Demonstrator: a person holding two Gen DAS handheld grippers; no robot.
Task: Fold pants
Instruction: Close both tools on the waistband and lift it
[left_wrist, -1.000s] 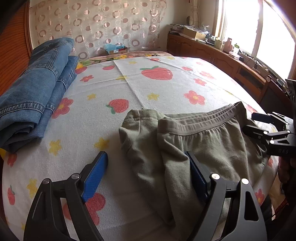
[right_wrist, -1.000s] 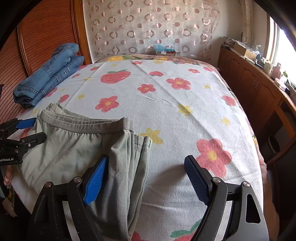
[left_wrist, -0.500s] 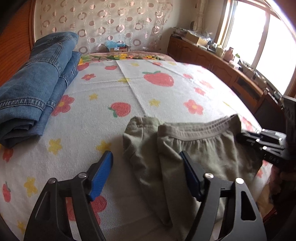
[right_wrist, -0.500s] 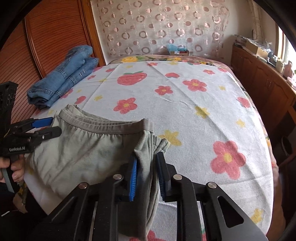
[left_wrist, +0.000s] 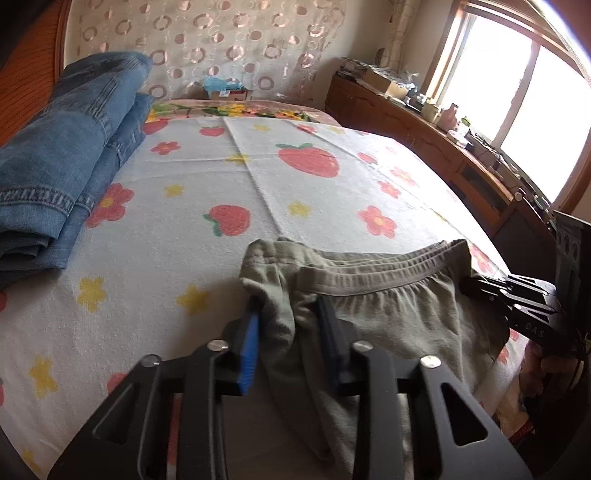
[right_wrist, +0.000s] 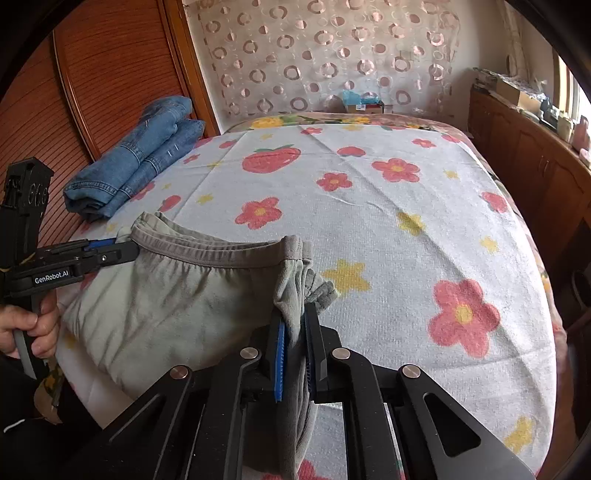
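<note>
Pants (left_wrist: 388, 317) lie waistband-crosswise between the claws: right gripper (right_wrist: 295, 343) closing, pinching one end fold, left gripper (left_wrist: 290, 328) closing on the opposite bunched end.

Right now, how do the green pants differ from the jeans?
The green pants lie near, gripped at each side by the left gripper and right gripper, both closing; the jeans sit untouched, folded, far off. Pants are thin olive knit, jeans blue denim. Both rest on the bedspread.
</note>
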